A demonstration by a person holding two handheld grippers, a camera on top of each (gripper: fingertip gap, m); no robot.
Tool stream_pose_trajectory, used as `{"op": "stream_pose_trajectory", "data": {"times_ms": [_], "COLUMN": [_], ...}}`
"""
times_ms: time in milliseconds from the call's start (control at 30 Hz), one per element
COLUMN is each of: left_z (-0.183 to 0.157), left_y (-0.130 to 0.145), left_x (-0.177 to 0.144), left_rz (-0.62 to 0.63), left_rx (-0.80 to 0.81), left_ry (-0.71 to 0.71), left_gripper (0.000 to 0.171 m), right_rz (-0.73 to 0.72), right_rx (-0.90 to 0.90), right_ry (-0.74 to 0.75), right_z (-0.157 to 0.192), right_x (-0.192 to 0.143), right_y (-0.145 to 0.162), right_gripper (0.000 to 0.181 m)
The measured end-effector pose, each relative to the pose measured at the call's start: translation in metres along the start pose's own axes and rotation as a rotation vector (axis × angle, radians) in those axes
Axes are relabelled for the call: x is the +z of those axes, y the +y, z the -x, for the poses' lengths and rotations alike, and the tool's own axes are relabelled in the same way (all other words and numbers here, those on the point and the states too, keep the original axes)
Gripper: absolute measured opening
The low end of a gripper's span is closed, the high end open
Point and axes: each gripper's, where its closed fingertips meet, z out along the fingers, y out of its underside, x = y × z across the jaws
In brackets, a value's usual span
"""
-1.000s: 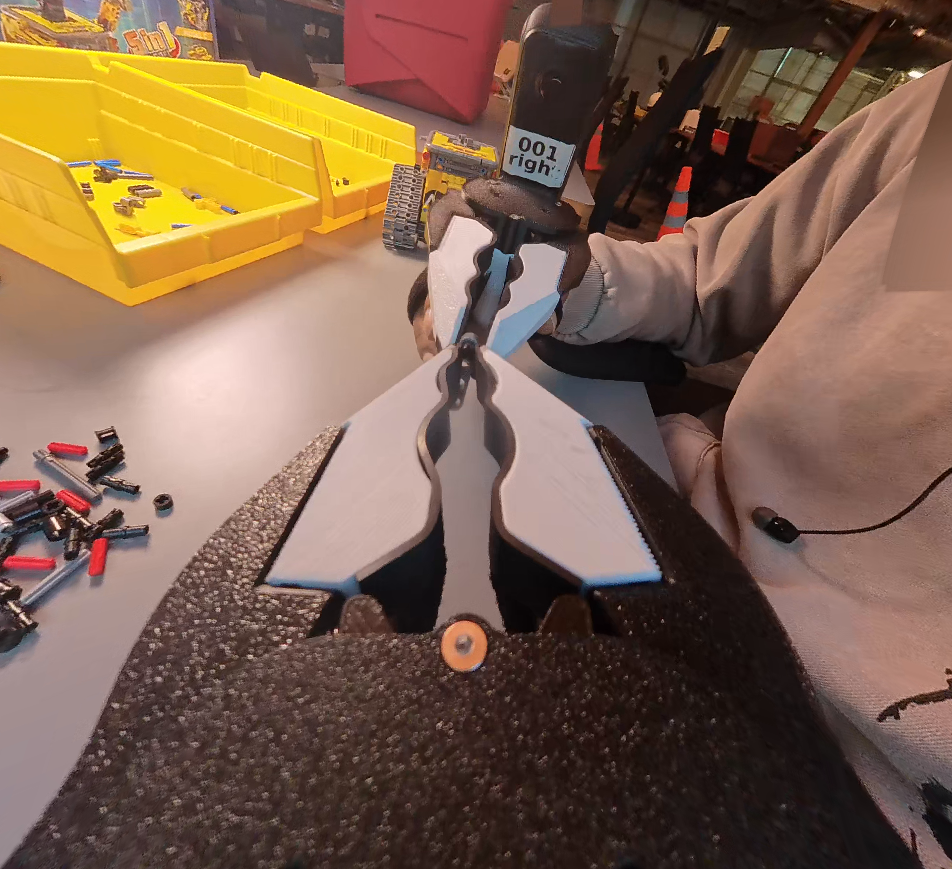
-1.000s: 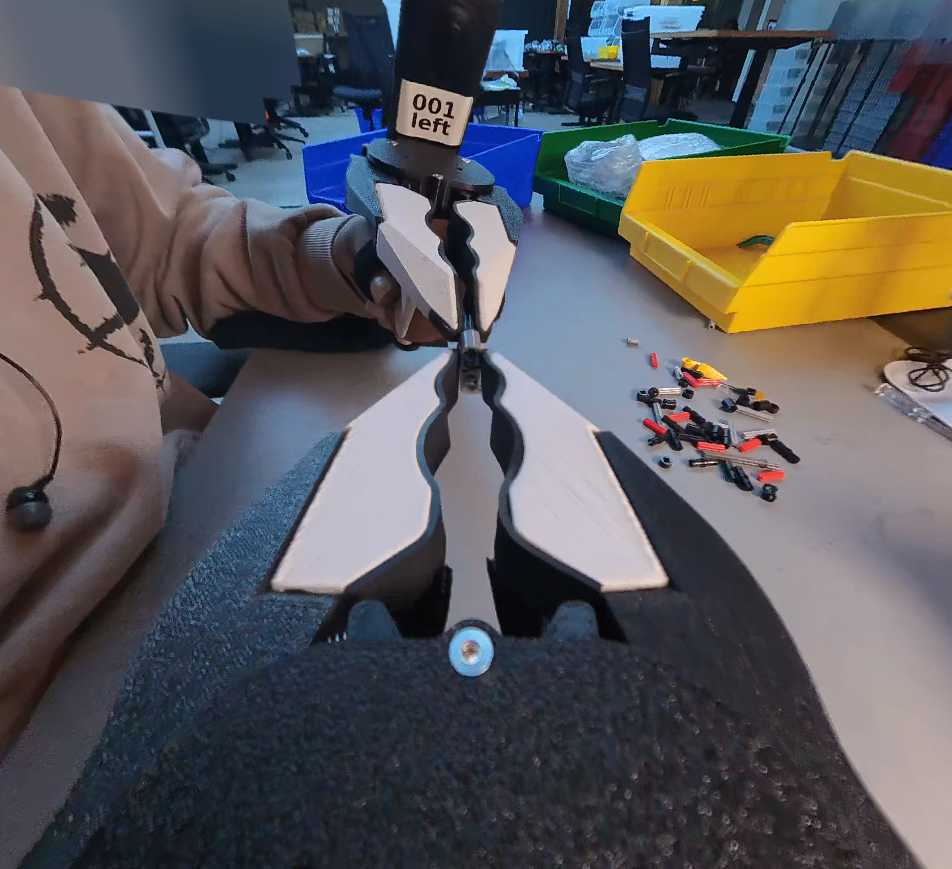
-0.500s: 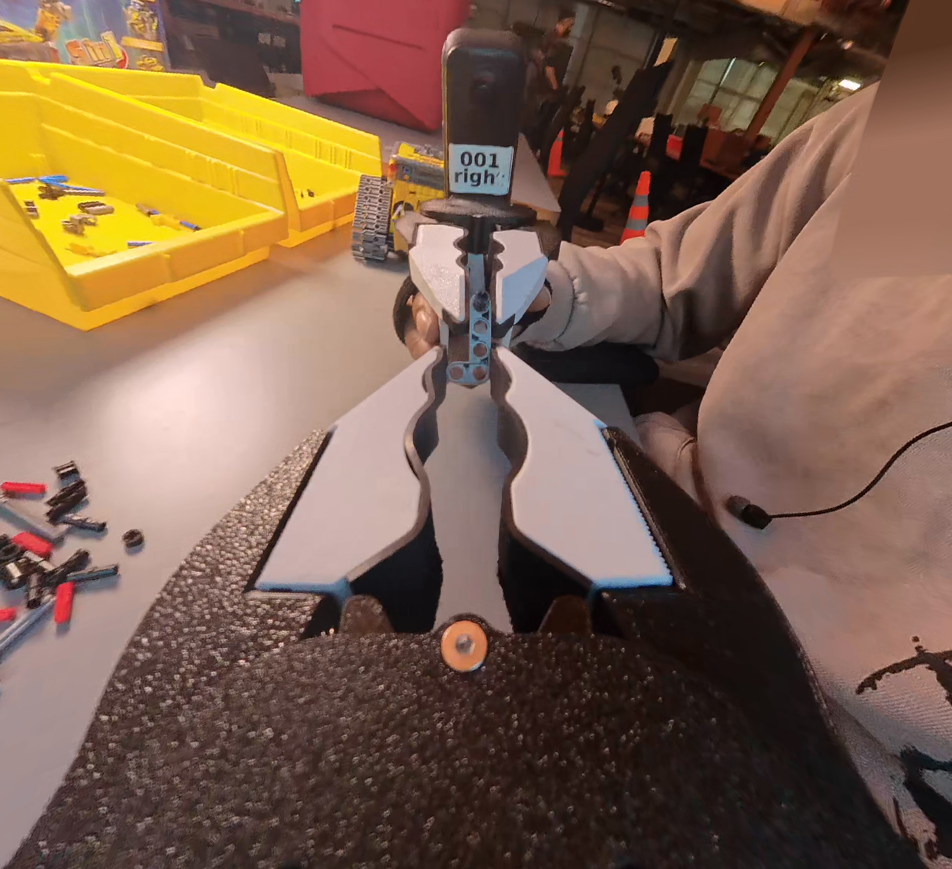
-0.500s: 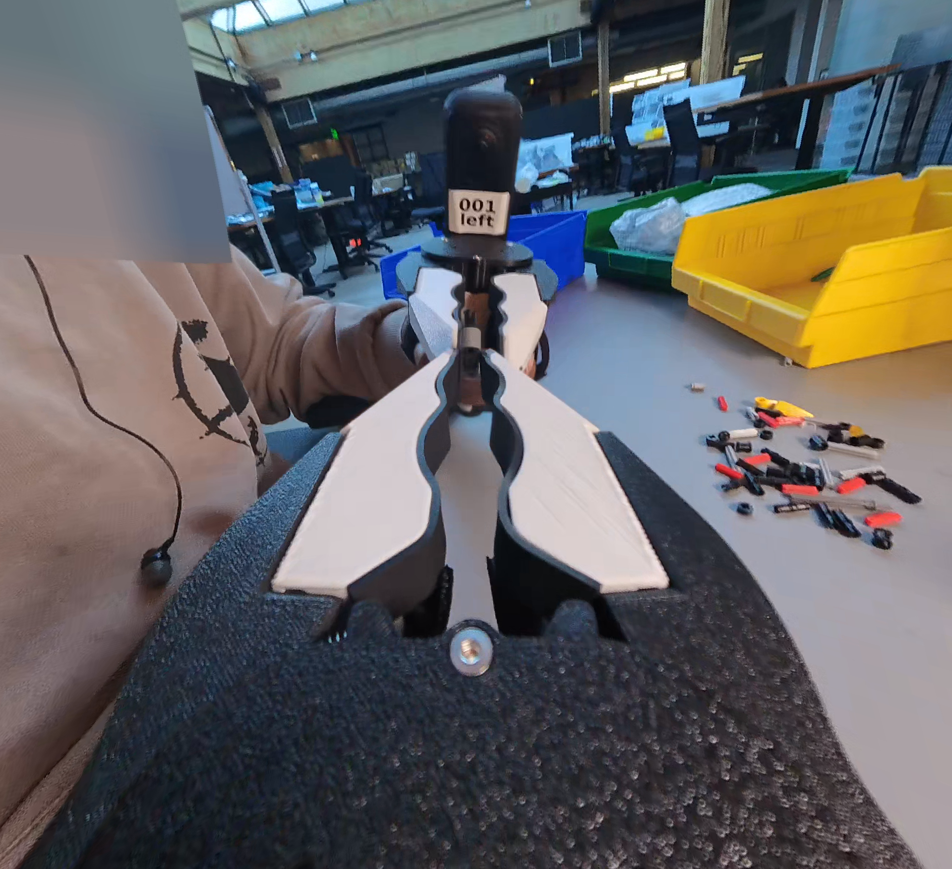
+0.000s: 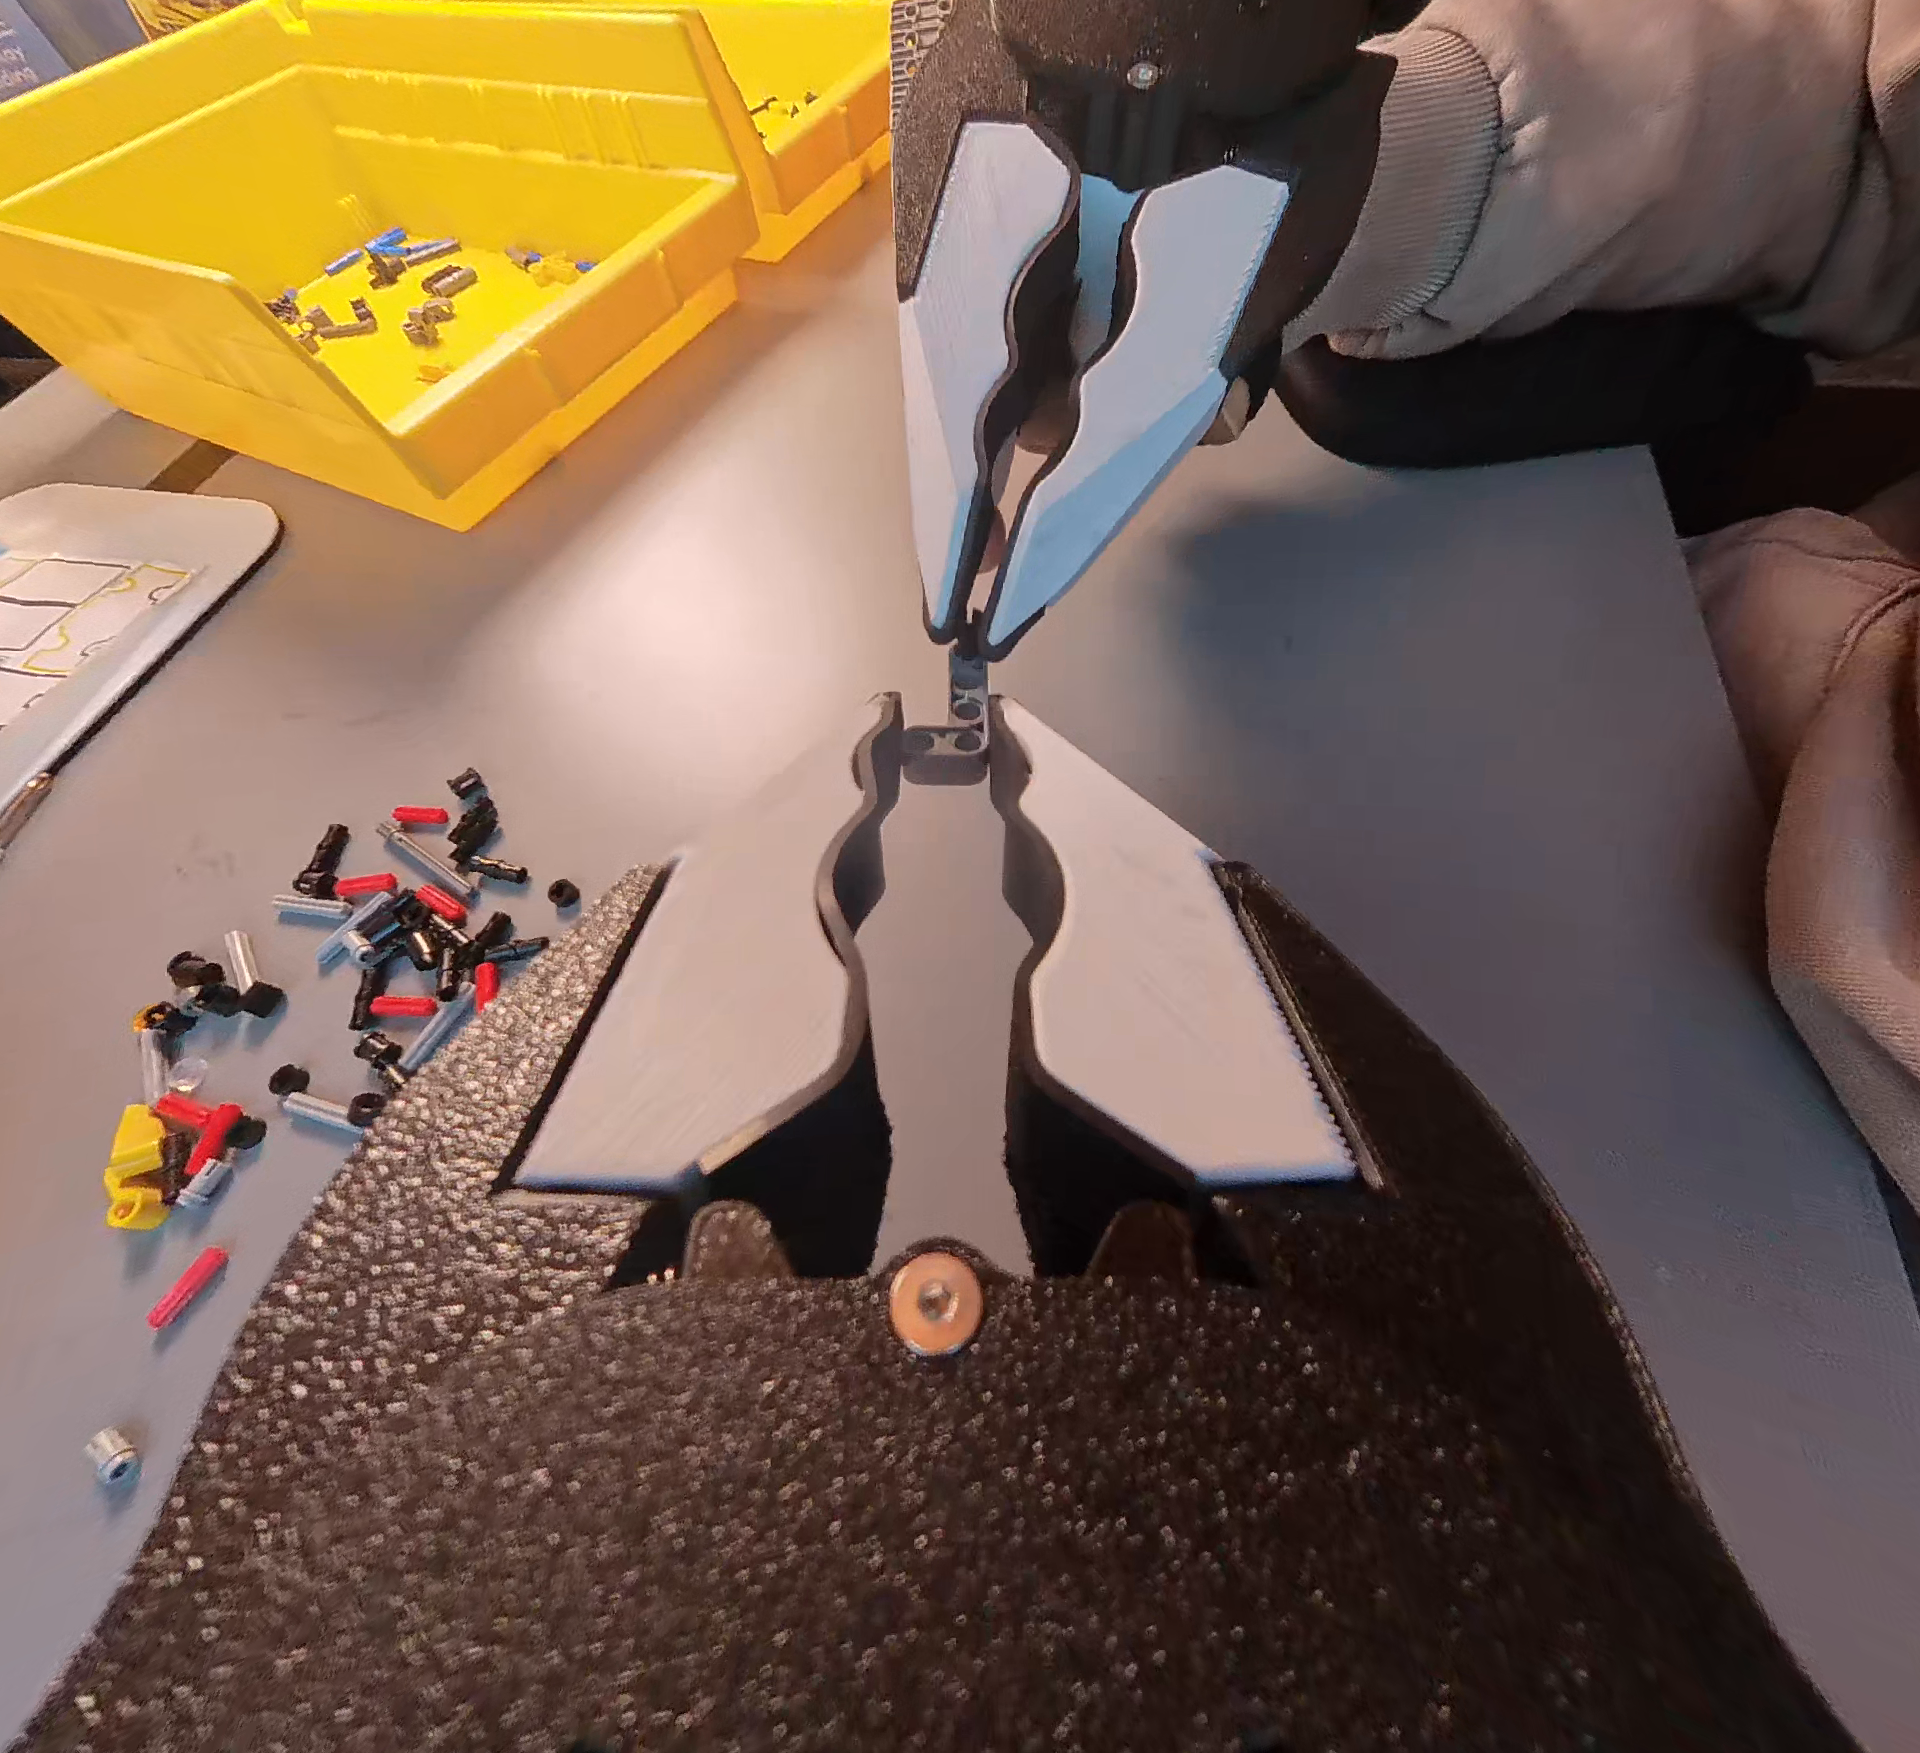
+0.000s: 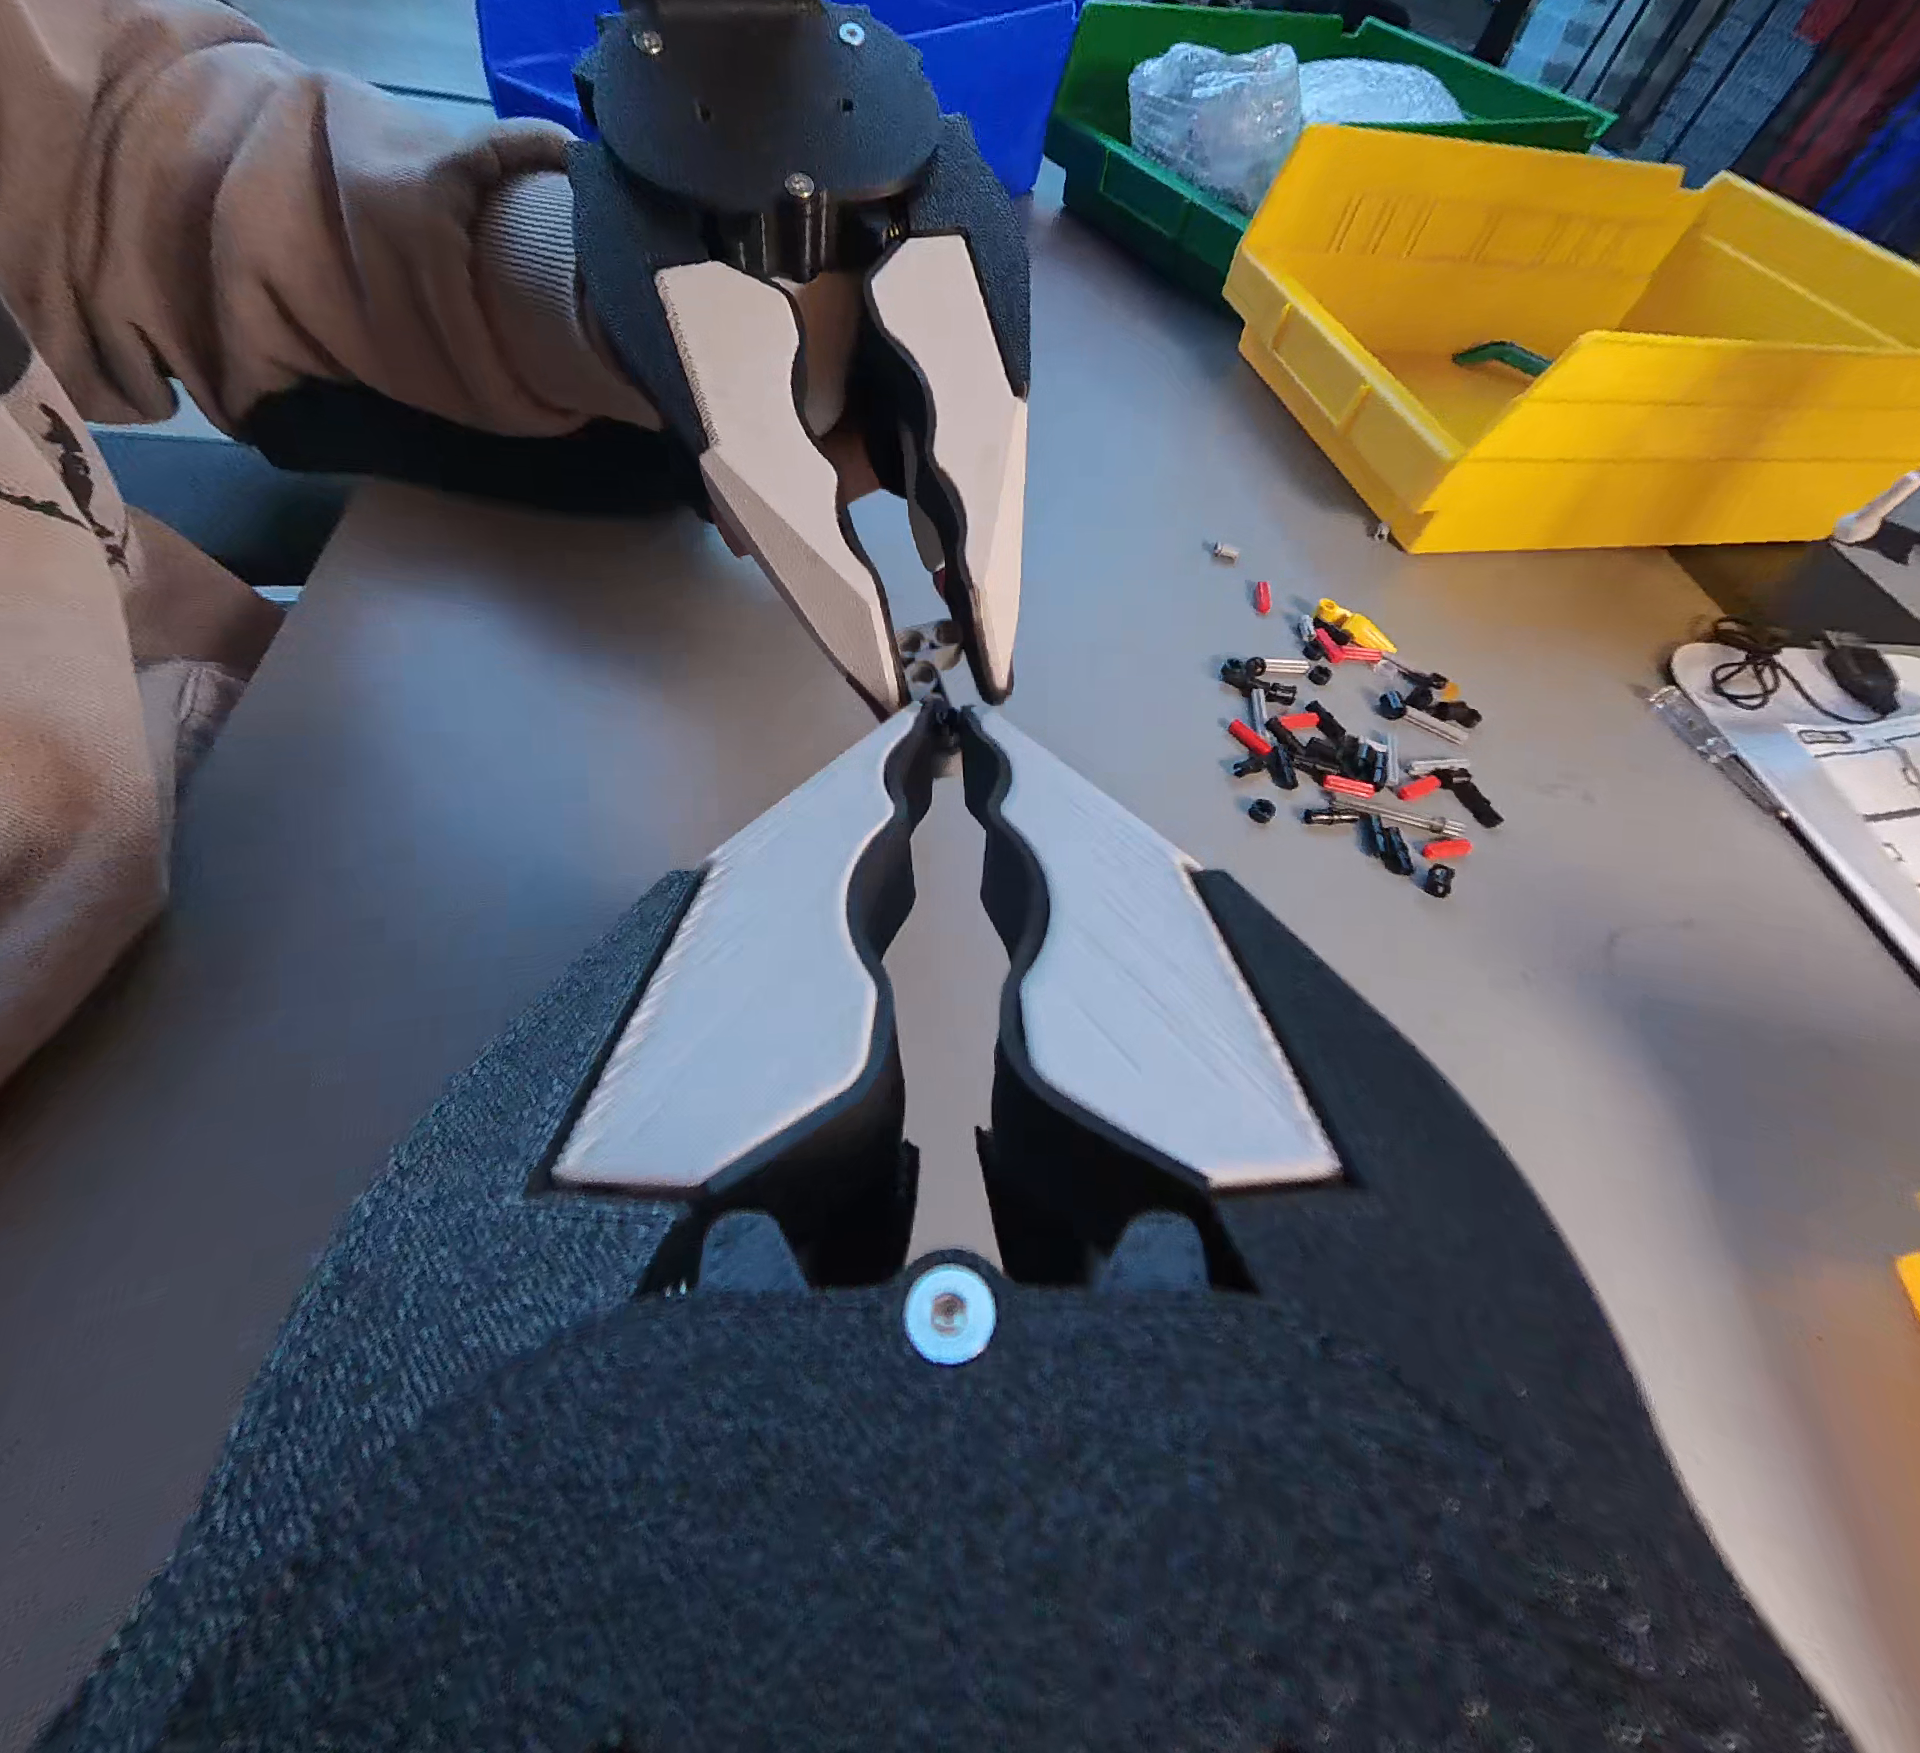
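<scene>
My left gripper [image 5: 943, 716] is shut on a small grey perforated beam [image 5: 940, 747] just above the grey table [image 5: 1351, 768]. My right gripper [image 5: 966, 638] points down at it from above, tip to tip. In the right wrist view my right gripper [image 6: 942, 716] is shut on a small black pin [image 6: 943, 729], which meets the beam [image 6: 928, 649] held in the left gripper [image 6: 940, 685]. Whether the pin sits in a hole is hidden by the fingertips.
A pile of small black, red and grey parts [image 5: 395, 934] lies left of the left gripper and also shows in the right wrist view [image 6: 1351, 747]. Yellow bins [image 5: 416, 249] [image 6: 1558, 415], a green bin [image 6: 1143, 145], a blue bin [image 6: 935, 10] and printed sheets [image 5: 83, 591] ring the table. A person's sleeves hold both grippers. My two grippers' fingertips are within a few centimetres of each other.
Both grippers have tipped down toward the table and moved closer together. The beam in the left gripper has turned from upright to lying across its fingertips. The right gripper now comes at it from above.
</scene>
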Motion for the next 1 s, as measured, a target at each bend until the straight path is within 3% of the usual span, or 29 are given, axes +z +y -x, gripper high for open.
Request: {"op": "stream_pose_trajectory", "data": {"times_ms": [133, 233, 367, 533, 633, 700, 800, 900, 967, 1000], "left_z": [0.008, 0.021, 0.033, 0.031, 0.028, 0.023, 0.017, 0.012, 0.004, -0.002], "left_y": [0.001, 0.002, 0.003, -0.003, -0.004, -0.008, -0.027, -0.053, -0.062, -0.059], "left_x": [0.0, -0.004, -0.004, 0.003, 0.004, 0.005, -0.001, -0.02, -0.031, -0.03], "left_rz": [0.025, 0.056, 0.13, 0.157, 0.141, 0.059, -0.171, -0.416, -0.493, -0.475], "left_rx": [0.138, 0.33, 0.62, 0.797, 0.801, 0.656, 0.113, -0.486, -0.715, -0.752], "left_ry": [-0.107, -0.268, -0.47, -0.551, -0.554, -0.48, -0.216, 0.2, 0.465, 0.528], "left_gripper": [0.016, 0.016, 0.015, 0.015, 0.015, 0.017, 0.056, 0.055, 0.046, 0.038], "right_rz": [0.038, 0.018, -0.07, -0.054, -0.045, -0.051, -0.123, -0.212, -0.237, -0.234], "right_rx": [-0.01, 0.169, 0.379, 0.407, 0.388, 0.324, 0.126, -0.151, -0.265, -0.306], "right_ry": [0.05, 0.052, 0.081, 0.172, 0.164, 0.201, 0.245, 0.231, 0.233, 0.229], "right_z": [-0.006, -0.014, -0.024, -0.032, -0.031, -0.035, -0.041, -0.025, -0.013, -0.008], "right_x": [0.002, 0.003, 0.005, 0.01, 0.008, 0.004, -0.011, -0.025, -0.025, -0.023], "right_y": [0.007, 0.008, 0.001, 0.009, 0.009, 0.005, -0.013, -0.037, -0.047, -0.049], "right_gripper": [0.003, 0.016, 0.018, 0.006, 0.005, 0.003, 0.003, 0.002, 0.003, 0.003]}}
